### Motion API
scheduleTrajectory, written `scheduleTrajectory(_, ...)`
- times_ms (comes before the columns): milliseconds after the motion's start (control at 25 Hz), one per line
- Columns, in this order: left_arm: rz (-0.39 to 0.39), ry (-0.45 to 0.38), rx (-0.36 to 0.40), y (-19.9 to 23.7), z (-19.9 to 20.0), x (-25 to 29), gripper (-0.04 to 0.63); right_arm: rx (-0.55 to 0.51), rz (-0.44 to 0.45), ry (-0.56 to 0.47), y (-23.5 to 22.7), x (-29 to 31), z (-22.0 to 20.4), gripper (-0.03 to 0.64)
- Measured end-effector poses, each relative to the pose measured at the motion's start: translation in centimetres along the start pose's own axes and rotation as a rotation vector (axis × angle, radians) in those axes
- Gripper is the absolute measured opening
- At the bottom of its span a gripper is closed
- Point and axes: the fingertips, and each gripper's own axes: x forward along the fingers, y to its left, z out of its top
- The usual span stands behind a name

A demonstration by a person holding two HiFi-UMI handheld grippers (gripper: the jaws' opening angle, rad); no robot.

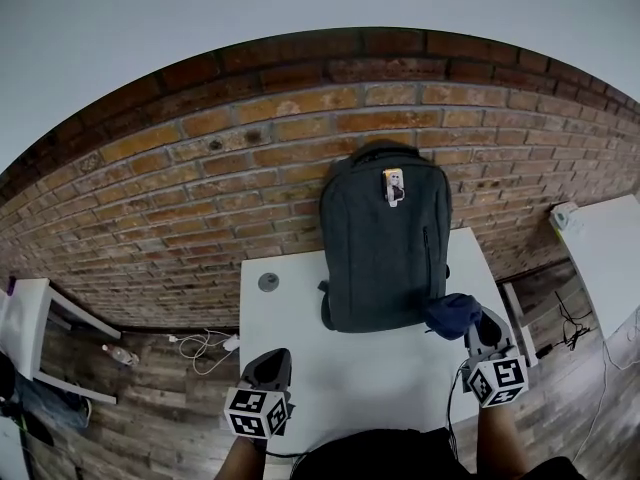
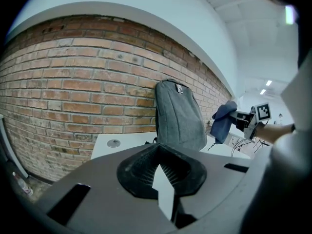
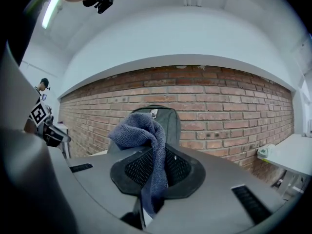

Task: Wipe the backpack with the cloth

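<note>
A dark grey backpack (image 1: 385, 238) stands upright on the white table (image 1: 330, 368), leaning against the brick wall; it also shows in the left gripper view (image 2: 179, 116) and partly behind the cloth in the right gripper view (image 3: 168, 118). My right gripper (image 1: 478, 330) is shut on a dark blue cloth (image 1: 452, 313), held near the backpack's lower right corner. The cloth (image 3: 146, 145) drapes up out of the closed jaws. My left gripper (image 1: 268, 370) is shut with nothing in it, over the table's front left part.
A small round grey disc (image 1: 268, 281) lies on the table's left side. A white side table (image 1: 605, 258) stands to the right, a white chair (image 1: 35, 323) to the left. Cables and a bottle (image 1: 118, 354) lie on the wooden floor.
</note>
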Motion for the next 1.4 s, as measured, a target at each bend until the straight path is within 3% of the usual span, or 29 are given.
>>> scheduleTrajectory(400, 0.024, -0.033, -0.002, -1.4, 0.3, -3.0, -0.003, 0.020, 0.022, -0.022, 0.9, -3.0, 0.9, 0.040)
scheduleTrajectory(640, 0.030, -0.046, -0.014, -4.3, -0.6, -5.4, -0.003, 0.097, 0.041, -0.056, 0.1, -7.9, 2.5, 0.040)
scheduleTrajectory(1040, 0.019, -0.068, -0.008, -17.1, -5.9, -12.8, -0.003, 0.066, 0.108, -0.033, -2.6, -23.1, 0.7, 0.040)
scheduleTrajectory(1400, 0.093, -0.053, -0.036, -27.8, -13.4, -23.8, -0.003, 0.099, 0.190, -0.011, -4.1, -37.9, -1.3, 0.040)
